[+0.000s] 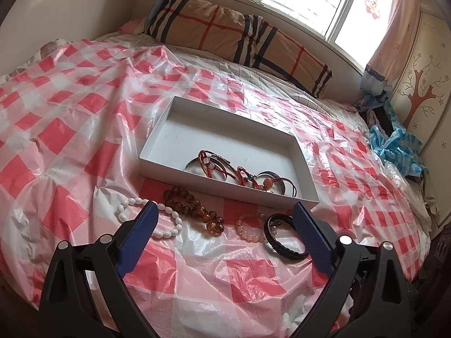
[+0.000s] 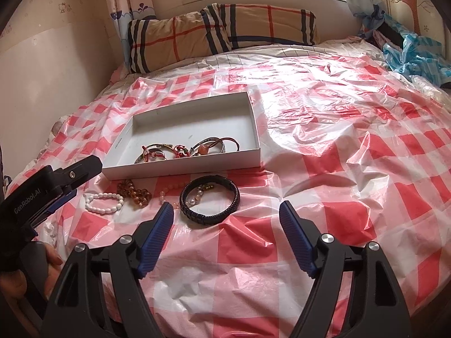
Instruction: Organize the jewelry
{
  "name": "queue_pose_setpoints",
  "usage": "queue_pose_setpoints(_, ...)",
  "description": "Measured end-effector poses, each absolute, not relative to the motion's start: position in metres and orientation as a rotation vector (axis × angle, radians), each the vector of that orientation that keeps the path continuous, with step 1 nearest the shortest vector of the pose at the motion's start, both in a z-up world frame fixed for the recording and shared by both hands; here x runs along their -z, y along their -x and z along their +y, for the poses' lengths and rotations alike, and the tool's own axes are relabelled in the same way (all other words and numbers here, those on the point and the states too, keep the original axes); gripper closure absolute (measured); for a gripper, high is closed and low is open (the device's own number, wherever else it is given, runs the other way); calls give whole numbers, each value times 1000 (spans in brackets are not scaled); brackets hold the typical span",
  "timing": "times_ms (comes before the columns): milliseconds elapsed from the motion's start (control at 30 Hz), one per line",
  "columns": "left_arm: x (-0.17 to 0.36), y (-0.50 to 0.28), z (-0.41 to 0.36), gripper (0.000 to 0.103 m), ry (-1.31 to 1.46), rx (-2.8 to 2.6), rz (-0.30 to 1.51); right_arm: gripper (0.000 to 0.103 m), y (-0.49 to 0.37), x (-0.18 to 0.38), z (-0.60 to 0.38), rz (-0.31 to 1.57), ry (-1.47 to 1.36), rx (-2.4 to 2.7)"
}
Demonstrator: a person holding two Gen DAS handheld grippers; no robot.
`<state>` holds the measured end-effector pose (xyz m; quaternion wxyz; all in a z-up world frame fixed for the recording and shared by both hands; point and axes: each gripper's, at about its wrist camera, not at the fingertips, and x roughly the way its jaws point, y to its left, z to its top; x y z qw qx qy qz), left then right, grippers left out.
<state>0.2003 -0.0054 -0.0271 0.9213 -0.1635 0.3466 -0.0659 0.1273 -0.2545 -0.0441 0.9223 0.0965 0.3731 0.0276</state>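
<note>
A white shallow box (image 1: 157,129) (image 2: 180,169) lies on the bed and holds several red cord and metal bangles (image 1: 239,173) (image 2: 186,149). In front of it lie a white bead bracelet (image 1: 169,214) (image 2: 104,202), an amber bead bracelet (image 1: 194,208) (image 2: 136,193), a pink bead bracelet (image 1: 248,226) (image 2: 169,190) and a black braided bracelet (image 1: 284,245) (image 2: 210,200). My left gripper (image 1: 225,211) is open and empty, just short of the loose bracelets; it also shows in the right wrist view (image 2: 67,180). My right gripper (image 2: 227,209) is open and empty beside the black bracelet.
A red and white checked plastic sheet (image 1: 84,112) (image 2: 352,140) covers the bed. A plaid pillow (image 1: 239,33) (image 2: 220,28) lies at the head under the window. Blue plastic (image 1: 397,143) (image 2: 414,50) is crumpled at the right edge. A wall runs along the left side.
</note>
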Motion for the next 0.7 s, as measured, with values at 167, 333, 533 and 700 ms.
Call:
queue_pose_setpoints(167,28,-201,-5,10,336,135,714,25,-127,43,-252,768,-176,-45)
queue_pose_setpoints(333,28,-201,-5,10,327,130,711,24,-126,43,-251,768,-164,-33)
queue_pose_setpoints(533,27,-199,-6,9,313,127,702,22,-126,43,-252,769,-162,-19)
queue_pose_setpoints(700,26,-198,-7,9,314,127,701,21,-126,43,-250,768,-147,-10)
